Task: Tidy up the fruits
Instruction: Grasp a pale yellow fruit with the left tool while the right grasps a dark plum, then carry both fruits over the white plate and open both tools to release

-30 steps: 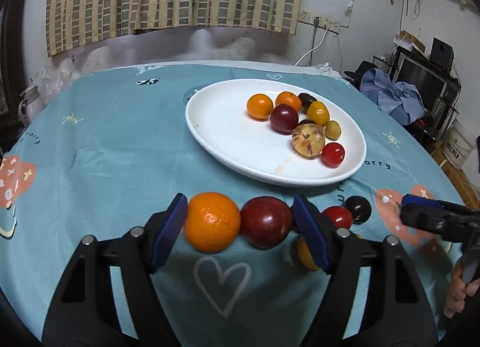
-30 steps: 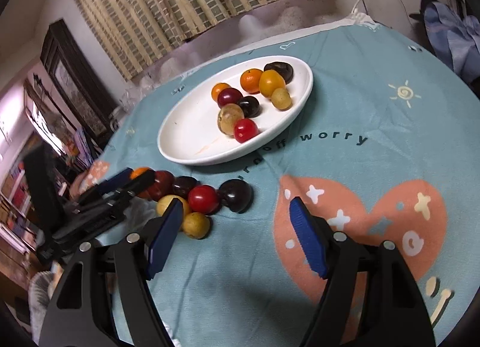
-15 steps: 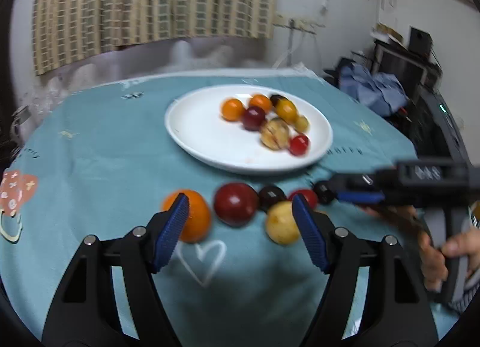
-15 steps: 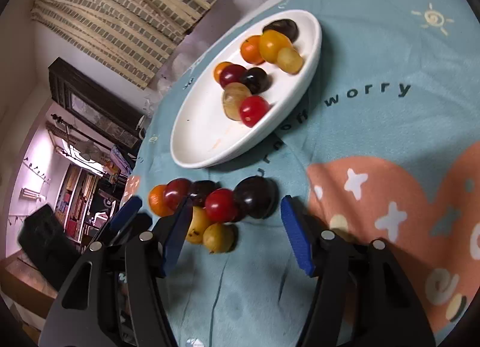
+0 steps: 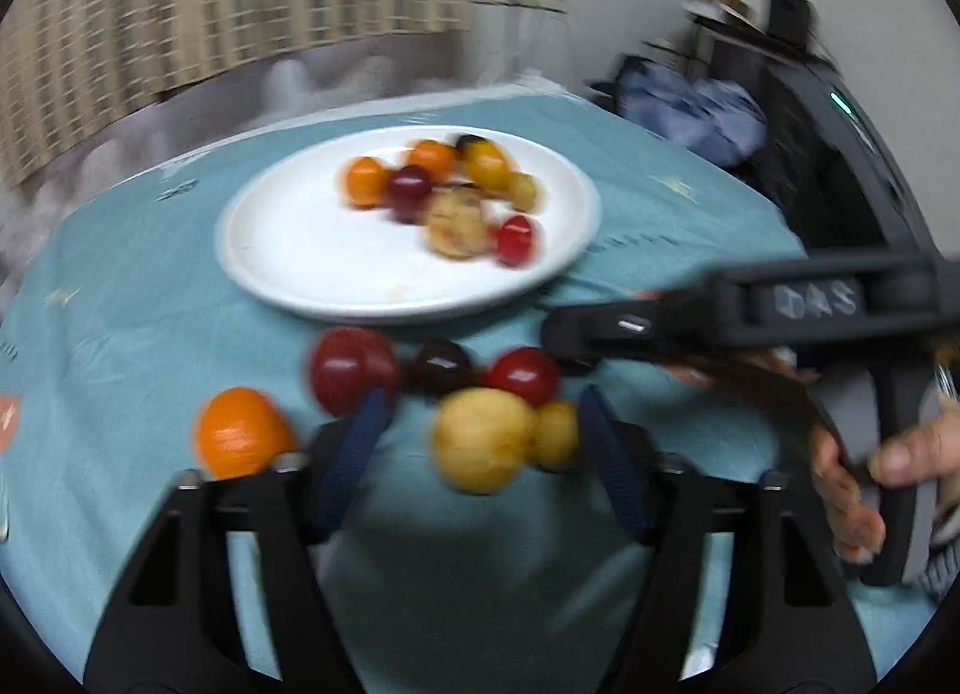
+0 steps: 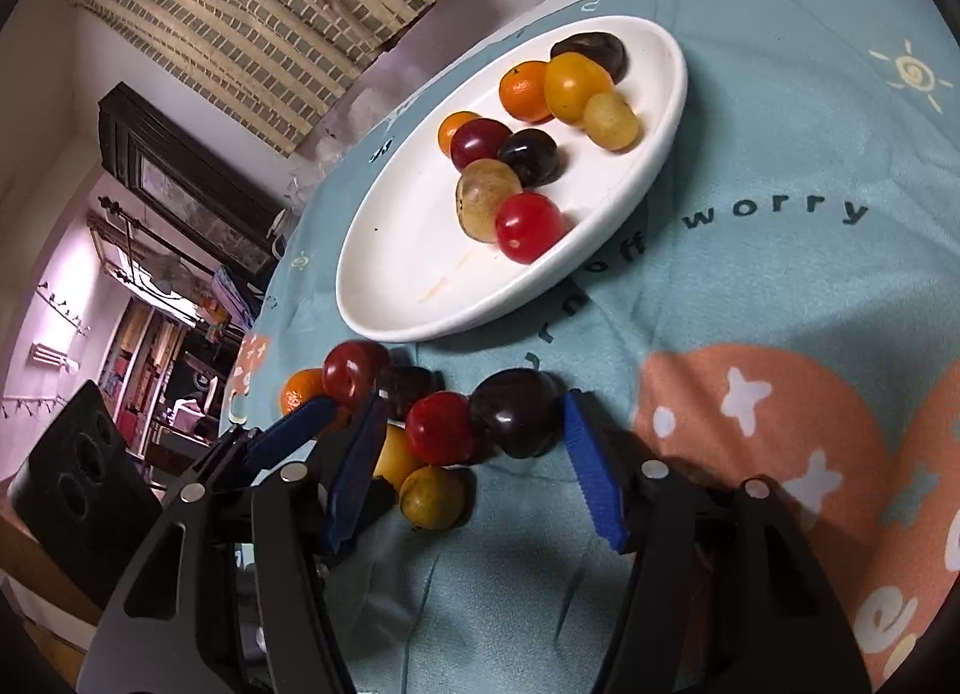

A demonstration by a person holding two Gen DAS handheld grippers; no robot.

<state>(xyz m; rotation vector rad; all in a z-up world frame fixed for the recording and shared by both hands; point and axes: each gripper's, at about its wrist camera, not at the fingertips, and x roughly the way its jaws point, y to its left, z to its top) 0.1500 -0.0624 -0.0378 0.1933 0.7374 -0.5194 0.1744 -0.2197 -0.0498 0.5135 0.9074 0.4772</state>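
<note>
A white plate [image 5: 288,250] [image 6: 420,274] holds several small fruits. A row of loose fruits lies on the teal cloth in front of it: an orange [image 5: 243,433], a red plum [image 5: 351,370], a dark plum [image 6: 516,418], a red tomato [image 6: 441,427] and two yellow fruits [image 5: 483,439] [image 6: 432,496]. My left gripper [image 5: 480,442] is open, with the yellow fruits between its fingers. My right gripper [image 6: 468,448] is open around the red tomato and dark plum. It shows from the side in the left wrist view [image 5: 720,322].
The round table wears a teal cloth [image 6: 780,153] with printed hearts and words. A striped curtain [image 5: 210,3] hangs behind. Furniture and clothes [image 5: 690,105] stand at the right of the table. The left wrist view is blurred.
My left gripper has shifted right, from around the orange and red plum to the yellow fruits. My right gripper has moved in close around the tomato and dark plum.
</note>
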